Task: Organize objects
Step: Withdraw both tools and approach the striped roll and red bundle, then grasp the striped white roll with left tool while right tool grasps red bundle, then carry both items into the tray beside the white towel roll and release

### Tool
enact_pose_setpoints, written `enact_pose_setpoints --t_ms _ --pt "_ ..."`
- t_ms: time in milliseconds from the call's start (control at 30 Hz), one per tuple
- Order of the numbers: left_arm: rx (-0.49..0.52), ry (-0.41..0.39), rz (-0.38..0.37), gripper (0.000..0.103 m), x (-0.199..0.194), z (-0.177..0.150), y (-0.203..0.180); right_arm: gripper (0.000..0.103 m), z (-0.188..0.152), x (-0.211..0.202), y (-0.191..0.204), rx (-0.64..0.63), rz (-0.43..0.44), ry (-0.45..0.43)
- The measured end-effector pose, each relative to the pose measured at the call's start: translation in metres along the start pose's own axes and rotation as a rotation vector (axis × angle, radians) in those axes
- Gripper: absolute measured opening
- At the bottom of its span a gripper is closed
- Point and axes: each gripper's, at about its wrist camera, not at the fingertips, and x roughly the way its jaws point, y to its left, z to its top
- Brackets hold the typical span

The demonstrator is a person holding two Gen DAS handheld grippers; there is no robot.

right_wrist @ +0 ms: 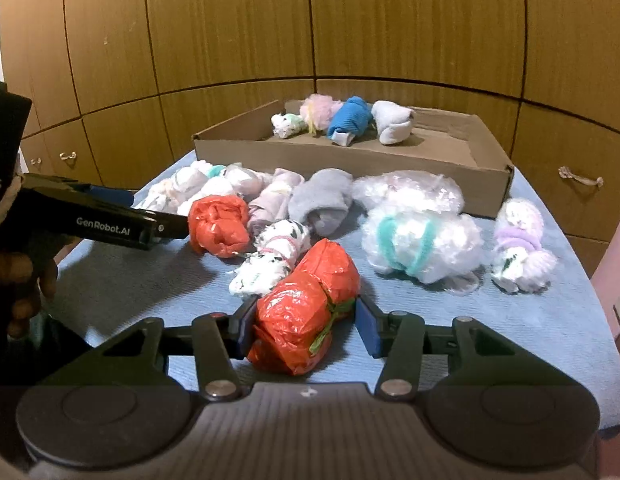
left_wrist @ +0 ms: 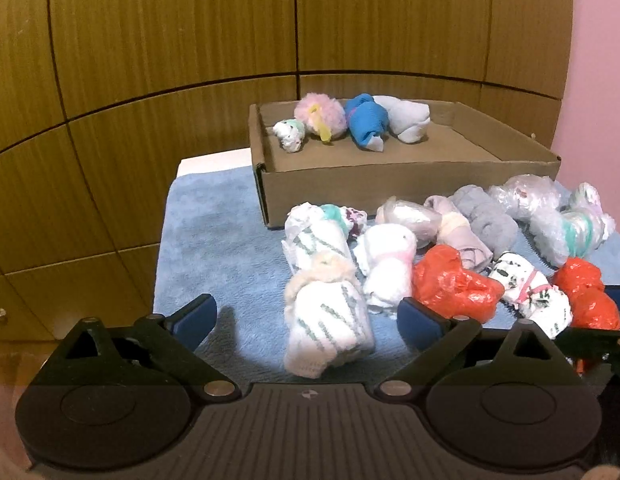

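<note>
Right gripper fingers clamped on red plastic-wrapped bundle at near edge of blue-covered table — left gripper fingers wide apart, straddling white green-striped sock roll, not touching.

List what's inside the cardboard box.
Cardboard box holds four rolled bundles along its far wall: small white-green, pink fluffy, blue, white. The near wall hides the floor strip behind it.
</note>
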Motion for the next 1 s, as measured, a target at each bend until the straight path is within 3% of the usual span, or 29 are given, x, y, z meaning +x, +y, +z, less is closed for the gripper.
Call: enact_pose_setpoints --t_ms 233,333,433,567,600,1000 --pt "0.025 0.009 0.003 0.097 0.005 -0.002 -0.002 0.054 -0.006 -0.009 -0.007 -0.014 -0.015 -0.002" --pt "0.01 0.004 -0.02 0.091 0.005 -0.002 0.001 0.05 -0.008 -0.011 -0.009 -0.007 -0.02 0.002" --pt "0.02 -0.001 -0.03 0.081 0.004 -0.001 -0.001 0.042 -0.008 -0.012 -0.012 0.005 -0.026 -0.001" --pt "0.029 -0.011 -0.054 0.049 0.001 -0.001 -0.004 0.028 -0.007 -0.014 -0.016 0.024 -0.025 -0.006" --pt "0.033 -0.01 -0.054 0.047 0.0 -0.001 -0.005 0.027 -0.007 -0.015 -0.016 0.022 -0.024 -0.007" --pt "0.007 -0.035 -0.016 0.044 -0.028 0.007 0.003 0.025 0.003 -0.036 -0.019 0.011 -0.005 -0.055"
